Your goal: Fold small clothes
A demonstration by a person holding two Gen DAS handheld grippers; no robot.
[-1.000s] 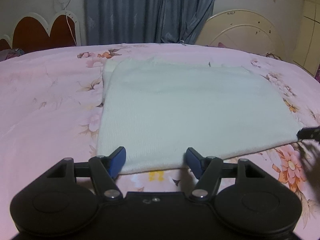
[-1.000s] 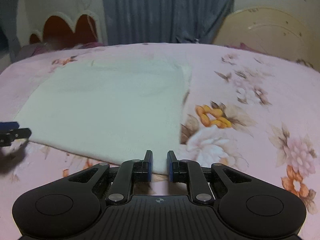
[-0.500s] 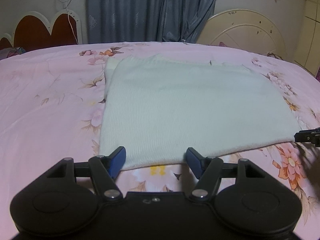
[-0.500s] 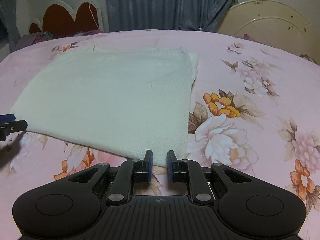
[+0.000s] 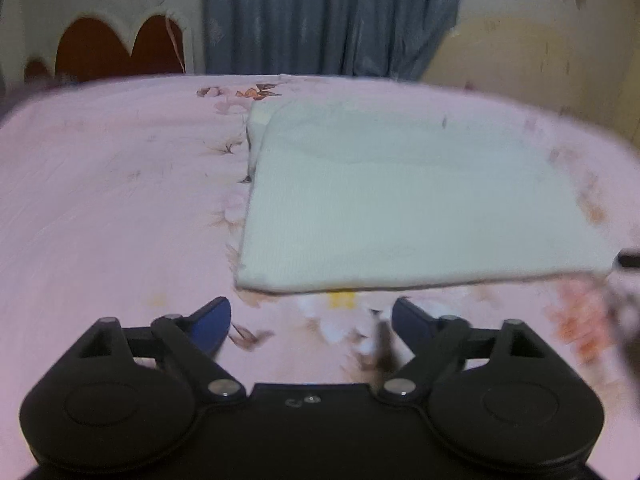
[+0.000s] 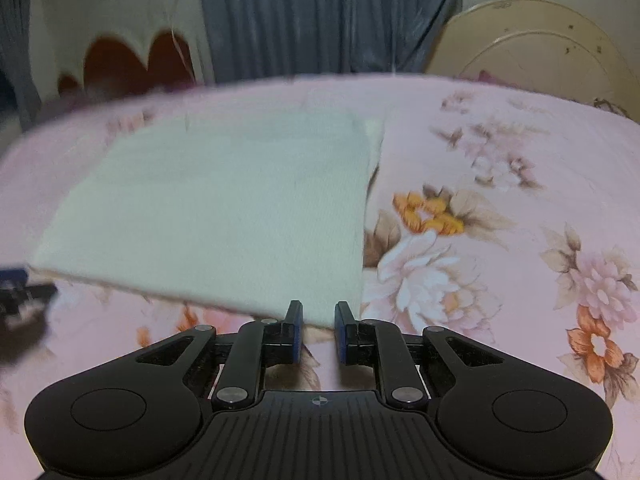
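A pale white knit garment [image 5: 400, 208] lies flat and folded on the pink floral bedsheet [image 5: 112, 208]. My left gripper [image 5: 310, 322] is open and empty, just short of the garment's near edge. In the right wrist view the garment [image 6: 224, 216] fills the left half. My right gripper [image 6: 317, 330] is partly open with a narrow gap and holds nothing, its tips at the garment's near right corner. The left gripper's tip [image 6: 16, 280] shows at the left edge there; the right gripper's tip [image 5: 628, 259] shows at the right edge of the left wrist view.
A red scalloped headboard [image 5: 120, 52] and blue curtains [image 5: 320, 16] stand behind the bed. A cream round board [image 6: 536, 52] leans at the back right. The pink sheet [image 6: 500, 200] stretches out on both sides of the garment.
Both grippers have pulled back from the garment's near edge; the left one now sits clear of it and has shifted left. Neither gripper's opening has changed.
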